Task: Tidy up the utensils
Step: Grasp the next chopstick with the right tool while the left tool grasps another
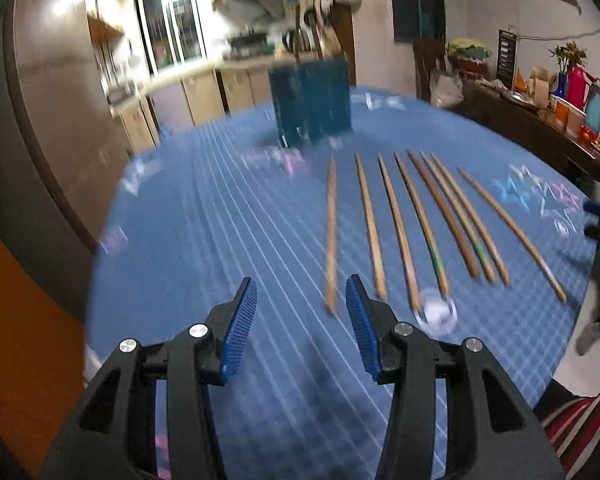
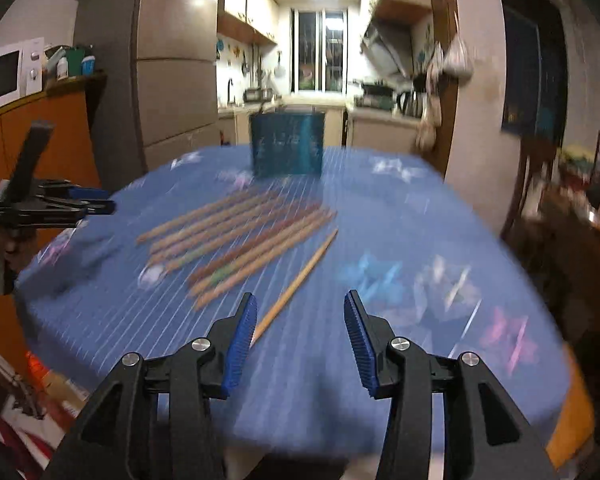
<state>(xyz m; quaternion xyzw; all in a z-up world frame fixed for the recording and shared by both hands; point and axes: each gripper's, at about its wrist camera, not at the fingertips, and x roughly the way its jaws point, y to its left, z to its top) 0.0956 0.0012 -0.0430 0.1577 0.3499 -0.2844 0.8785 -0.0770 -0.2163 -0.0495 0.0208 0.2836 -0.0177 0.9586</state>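
Note:
Several wooden chopsticks (image 1: 400,224) lie side by side on the blue grid mat (image 1: 220,240). They also show in the right wrist view (image 2: 240,240), with one chopstick (image 2: 300,280) lying apart at the right. A teal utensil holder (image 1: 312,104) stands at the far side of the mat, also seen in the right wrist view (image 2: 287,146). My left gripper (image 1: 302,300) is open and empty, above the mat just left of the near chopstick ends. My right gripper (image 2: 300,316) is open and empty, above the near end of the lone chopstick. The left gripper also shows in the right wrist view (image 2: 96,204).
A small clear round object (image 1: 436,312) lies by the near chopstick ends. A dark sideboard (image 1: 540,120) with bottles and cups stands to the right. A fridge (image 2: 172,80) and kitchen counters (image 2: 380,116) are beyond the table. Both views are motion-blurred.

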